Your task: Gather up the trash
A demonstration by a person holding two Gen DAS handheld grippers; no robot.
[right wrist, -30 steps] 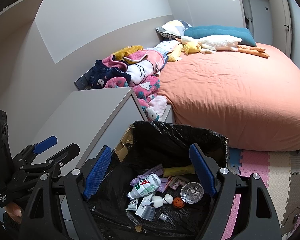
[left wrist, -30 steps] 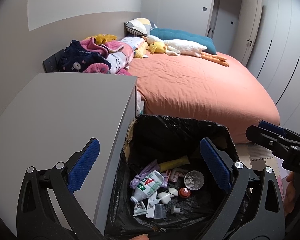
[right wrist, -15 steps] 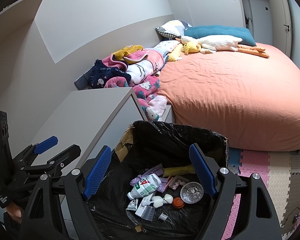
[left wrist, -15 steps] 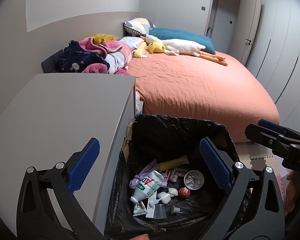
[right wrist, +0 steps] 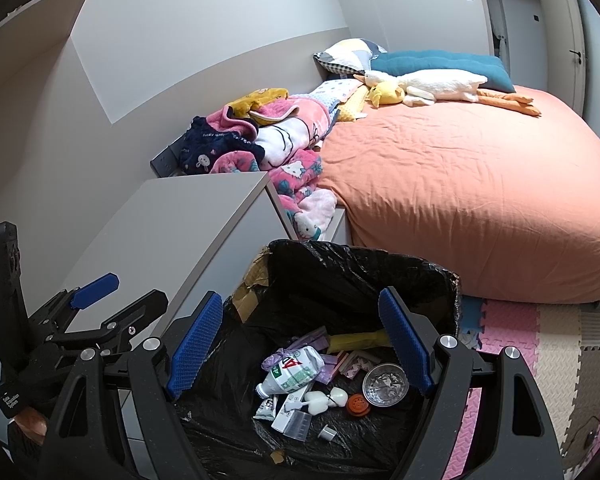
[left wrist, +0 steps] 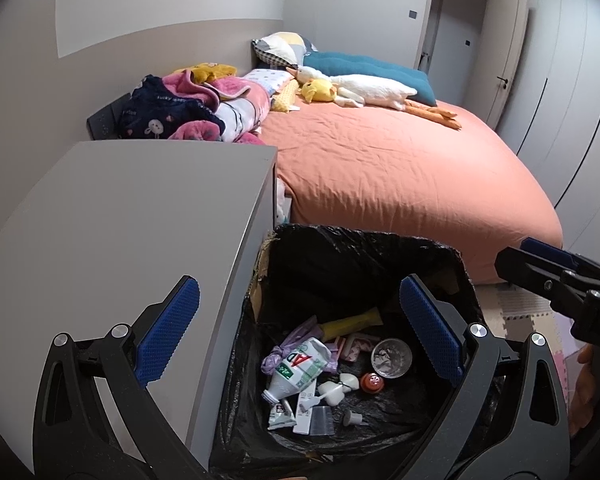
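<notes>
Currently, the largest item before me is the bed (left wrist: 400, 176), covered in an orange sheet, with a white plush goose (left wrist: 364, 90) and a teal cushion (left wrist: 364, 65) lying at its far end. A heap of pink and navy blankets (right wrist: 268, 140) sits between the bed and the wall. Next in size, the grey cabinet (left wrist: 132, 216) stands beside the bed, and its top surface is bare.

Directly against the cabinet's side stands the trash bin (right wrist: 416, 268), a box lined with a black bag. Both of my grippers hover above its mouth. My left gripper (left wrist: 296, 328) has its jaws spread wide with nothing between the blue pads. My right gripper (right wrist: 300, 340) likewise stands wide open and grips nothing.

The trash lies at the bottom of the bin: a crushed white bottle (right wrist: 296, 372) with green print, a yellow wrapper (right wrist: 358, 338), a round foil cup (right wrist: 385, 384), a purple bag (left wrist: 296, 340), a small orange cap (right wrist: 358, 404), and a clear plastic cup (left wrist: 324, 420).
</notes>
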